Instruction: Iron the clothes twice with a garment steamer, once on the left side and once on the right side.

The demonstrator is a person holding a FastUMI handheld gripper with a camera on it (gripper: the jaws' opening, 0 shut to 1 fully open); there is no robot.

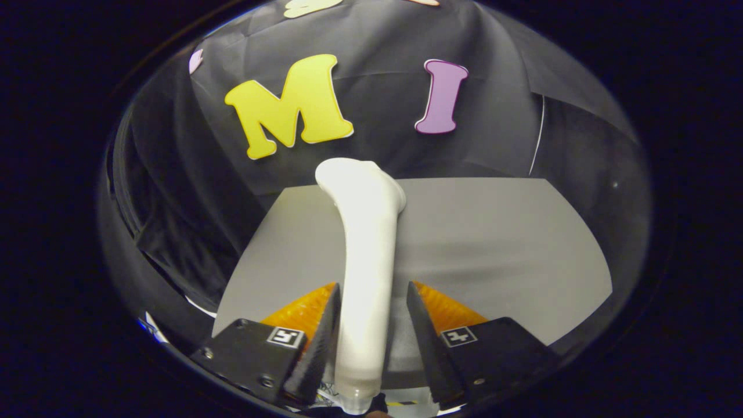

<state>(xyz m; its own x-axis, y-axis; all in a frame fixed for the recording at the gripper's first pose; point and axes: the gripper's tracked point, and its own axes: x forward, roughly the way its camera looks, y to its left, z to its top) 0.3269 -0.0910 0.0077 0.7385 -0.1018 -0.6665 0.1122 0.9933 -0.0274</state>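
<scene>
A white garment steamer (367, 244) lies lengthwise between my fingers, its head pointing away over the grey surface (493, 244) and its base down at the gripper's body. My gripper (372, 285) is open around the handle. The left finger (325, 325) rests against the handle's side. A narrow strip of grey shows between the handle and the right finger (426, 331). A dark cloth (174, 232) hangs in folds to the left of the grey surface; I cannot tell whether it is the garment.
The grey surface stretches ahead and to the right of the fingers, ending at the black booth wall (377, 145). Its left edge drops off toward the hanging dark cloth. A thin white line (538, 133) runs down the wall at the right.
</scene>
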